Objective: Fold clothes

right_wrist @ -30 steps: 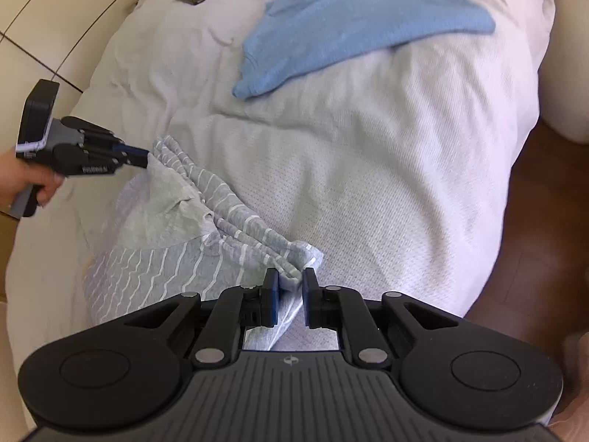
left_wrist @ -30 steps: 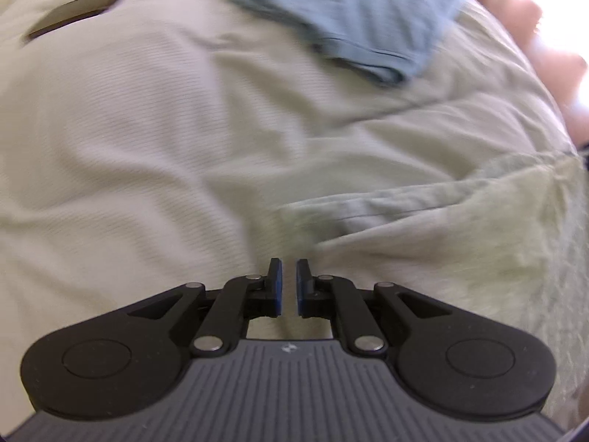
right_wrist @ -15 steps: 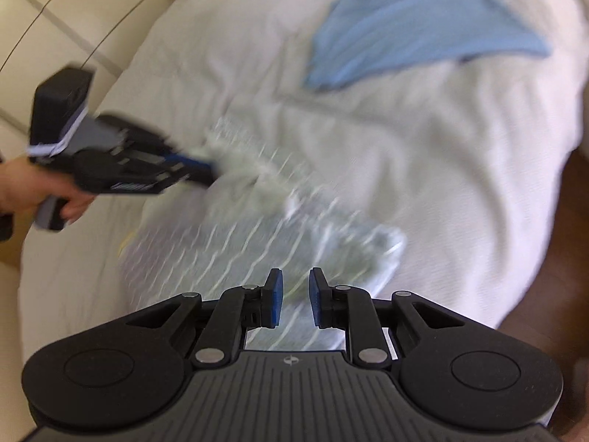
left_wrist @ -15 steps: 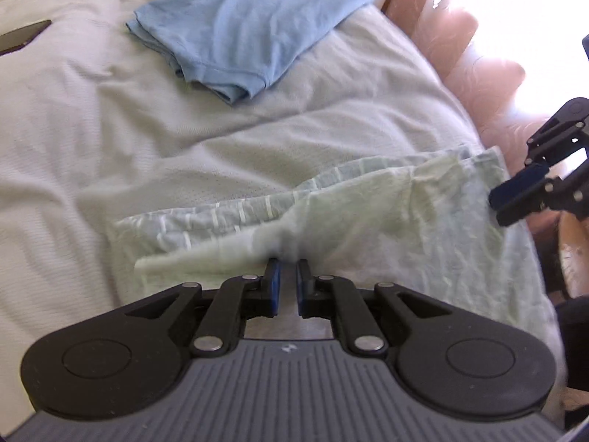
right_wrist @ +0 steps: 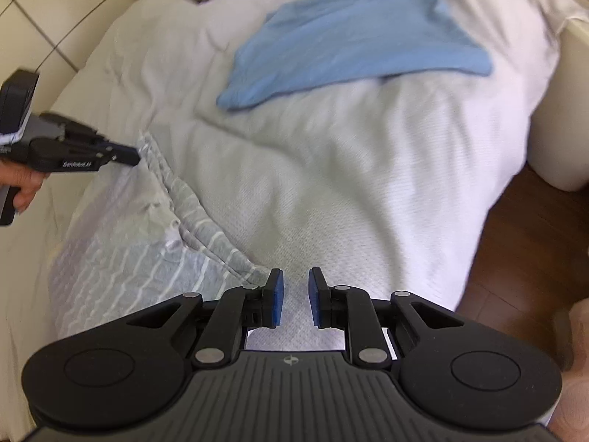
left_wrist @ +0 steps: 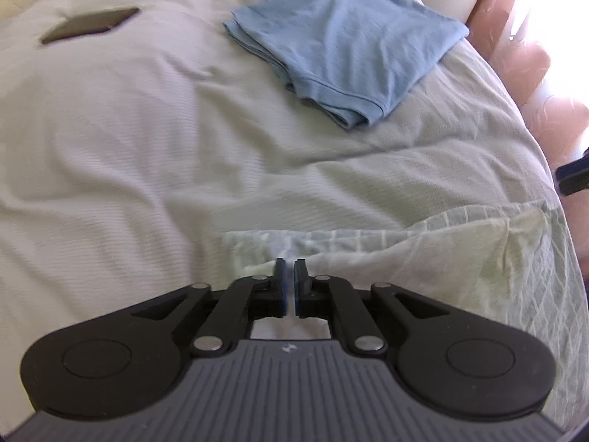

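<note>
While the left gripper [right_wrist: 125, 156] is still pinching the far corner of the striped cloth [right_wrist: 147, 258] on the bed [right_wrist: 331, 184], the right gripper [right_wrist: 292, 298] is hanging released beside its near corner, so this fold is landing.

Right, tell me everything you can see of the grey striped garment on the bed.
The grey striped garment is soft thin fabric, grey with pale wavy stripes, its paler inner side turned up in places. It lies partly folded and rumpled near the edge of the white bedspread, apart from the folded blue shirt. The left gripper is shut on its far corner; the right gripper stands open beside its near corner, with only bedspread between the pads.
</note>
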Available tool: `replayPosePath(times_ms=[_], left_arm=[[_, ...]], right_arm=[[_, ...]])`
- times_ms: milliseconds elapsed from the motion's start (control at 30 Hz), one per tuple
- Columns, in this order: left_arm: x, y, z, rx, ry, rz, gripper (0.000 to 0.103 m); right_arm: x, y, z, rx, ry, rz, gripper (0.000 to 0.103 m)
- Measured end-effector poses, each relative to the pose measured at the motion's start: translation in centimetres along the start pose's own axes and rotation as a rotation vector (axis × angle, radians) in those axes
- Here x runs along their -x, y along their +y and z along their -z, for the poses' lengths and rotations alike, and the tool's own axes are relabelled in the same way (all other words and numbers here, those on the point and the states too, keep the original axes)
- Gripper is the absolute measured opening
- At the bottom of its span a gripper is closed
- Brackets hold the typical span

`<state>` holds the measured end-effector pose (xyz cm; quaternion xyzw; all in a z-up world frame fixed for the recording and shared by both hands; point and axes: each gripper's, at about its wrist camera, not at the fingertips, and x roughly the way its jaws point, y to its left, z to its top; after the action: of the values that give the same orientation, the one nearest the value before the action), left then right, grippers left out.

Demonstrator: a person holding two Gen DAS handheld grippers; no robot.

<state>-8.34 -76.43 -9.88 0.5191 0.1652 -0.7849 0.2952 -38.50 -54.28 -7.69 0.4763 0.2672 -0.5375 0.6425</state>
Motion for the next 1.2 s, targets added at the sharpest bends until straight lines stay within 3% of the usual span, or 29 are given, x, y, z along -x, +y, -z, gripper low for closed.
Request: replayPosePath(times_ms=[167,367,500,567,667,700,767,800,900,933,1067,1133,1167,1200], left_arm=[[3.0,-1.4,2.1,-0.026,-0.036,0.028,0.004],[0.6,-4.8,4.5,-0.065,0.003,0.075,0.008],[-1.6,-3.3,4.4,-0.025,0.016,0.026,0.008],[-2.1,-1.8,3.9,0.014,0.022,-0.011,0.008],[-1.8,-0.1,3.1,0.027,0.026,-0.041,0.008],[-1.4,0.0,2.8,0.011,0.017,-0.043,0.008],[-0.3,-0.3,2.1,-0.032,-0.021,0.001,0.008],[0.3,-0.4,1.8,-0.054,-0.043,0.030,0.011],[0.8,-1.7,0.7,-0.151,-0.090,0.165,0.032],[0.6,-2.2,0.4,-0.188,-0.091,0.199,0.032],[-1.6,-3.9,0.1,-0.296,-0.039,0.242,0.028],[-2.6,-3.9,0.5,-0.326,-0.012,0.222,0.010],[-3.0,-3.7,0.7,-0.326,-0.001,0.208,0.009],[-3.3,-3.3,0.9,-0.303,0.004,0.198,0.009]], right_arm=[[1.7,4.6,0.0,0.083,-0.044,-0.101,0.021],[-2.3,9.9,-1.8,0.221,-0.022,-0.230,0.021],[-5.8,8.2,-3.5,0.206,0.012,-0.227,0.018],[-6.6,6.7,-4.1,0.197,0.027,-0.212,0.000],[-5.9,5.2,-4.0,0.193,0.035,-0.172,0.001],[-5.4,4.8,-3.9,0.190,0.038,-0.156,0.001],[-4.1,4.3,-3.7,0.178,0.036,-0.125,0.019],[-3.3,4.2,-3.6,0.170,0.026,-0.127,0.020],[-2.3,4.1,-3.9,0.146,-0.001,-0.159,0.033],[-2.2,4.2,-4.1,0.137,-0.008,-0.176,0.040],[-4.0,4.5,-4.7,0.078,0.007,-0.237,0.040],[-5.0,4.6,-4.8,0.056,0.019,-0.246,0.036],[-5.4,4.7,-4.8,0.051,0.024,-0.241,0.016],[-5.6,4.6,-4.7,0.042,0.030,-0.235,0.007]])
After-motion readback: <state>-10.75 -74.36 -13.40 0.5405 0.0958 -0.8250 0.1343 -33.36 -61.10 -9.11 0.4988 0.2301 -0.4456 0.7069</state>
